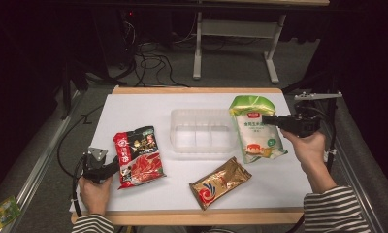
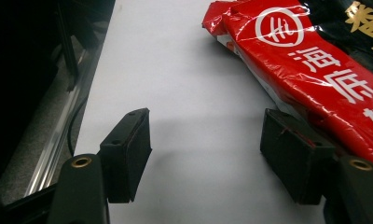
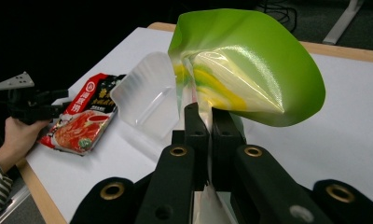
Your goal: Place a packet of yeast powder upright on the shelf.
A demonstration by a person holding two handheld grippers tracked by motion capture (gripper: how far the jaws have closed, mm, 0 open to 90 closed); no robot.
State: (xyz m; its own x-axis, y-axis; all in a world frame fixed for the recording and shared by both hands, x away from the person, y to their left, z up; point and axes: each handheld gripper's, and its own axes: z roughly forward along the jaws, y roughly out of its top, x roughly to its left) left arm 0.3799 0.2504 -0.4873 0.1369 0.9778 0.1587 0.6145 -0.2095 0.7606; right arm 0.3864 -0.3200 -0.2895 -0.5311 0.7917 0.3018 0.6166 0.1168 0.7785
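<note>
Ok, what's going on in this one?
A person at a white table works a gripper in each hand. The right gripper is shut on the edge of a green-and-white plastic pouch, which is tilted up beside a clear plastic compartment tray. The left gripper is open on the table, next to a red-and-black glossy food packet. A gold foil packet lies flat near the front edge, untouched.

Your right claw (image 3: pixel 208 126) is black and pinches a green-and-white pouch (image 1: pixel 255 131); left of that pouch lie a clear tray (image 1: pixel 202 130), a gold packet (image 1: pixel 220 182) and a red-and-black packet (image 1: pixel 137 156) on your white counter (image 1: pixel 134 109).
</note>
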